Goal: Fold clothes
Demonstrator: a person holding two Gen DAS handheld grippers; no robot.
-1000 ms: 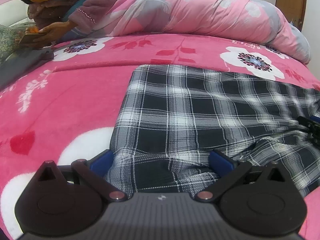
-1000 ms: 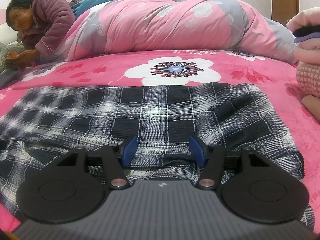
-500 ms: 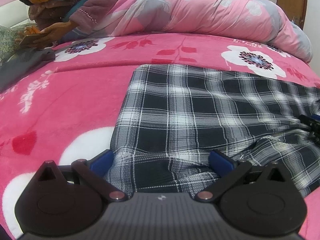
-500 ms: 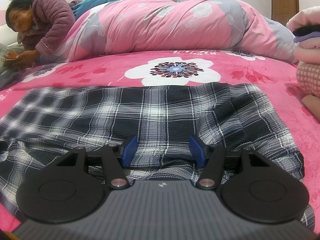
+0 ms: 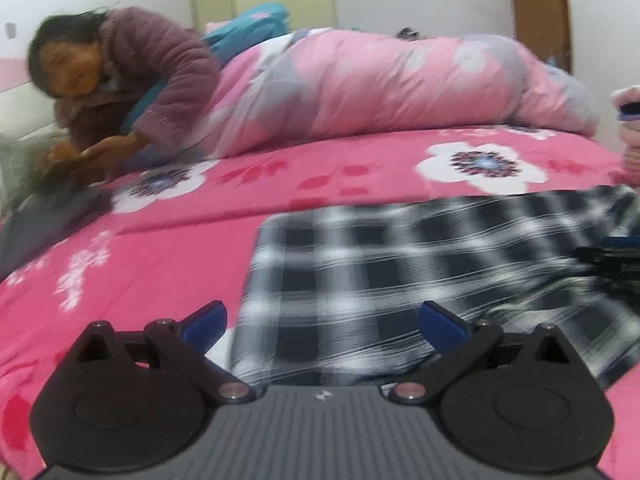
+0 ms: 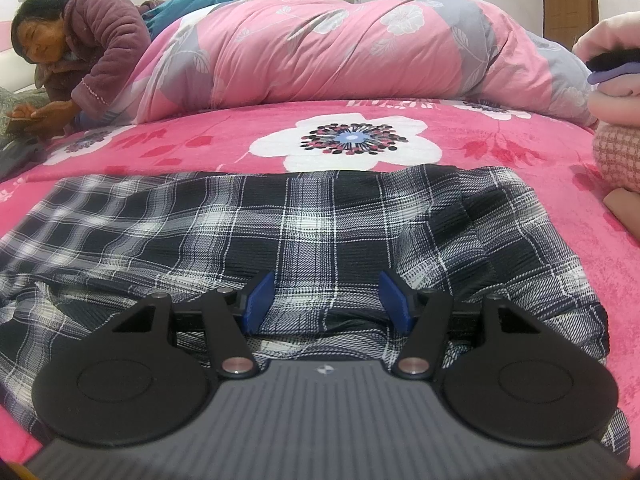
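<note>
Both grippers sit at the near hem of the plaid garment, which lies spread flat on the pink floral bedspread, well short of the rolled quilt behind it. The right gripper stands half open with cloth between its blue pads but not pinched. The left gripper gapes wide over the garment's left corner; that view is blurred, so contact is hard to judge, though nothing looks clamped. The step in hand seems to be taking hold of the hem. Next, both need to close on it and carry it toward the quilt side.
</note>
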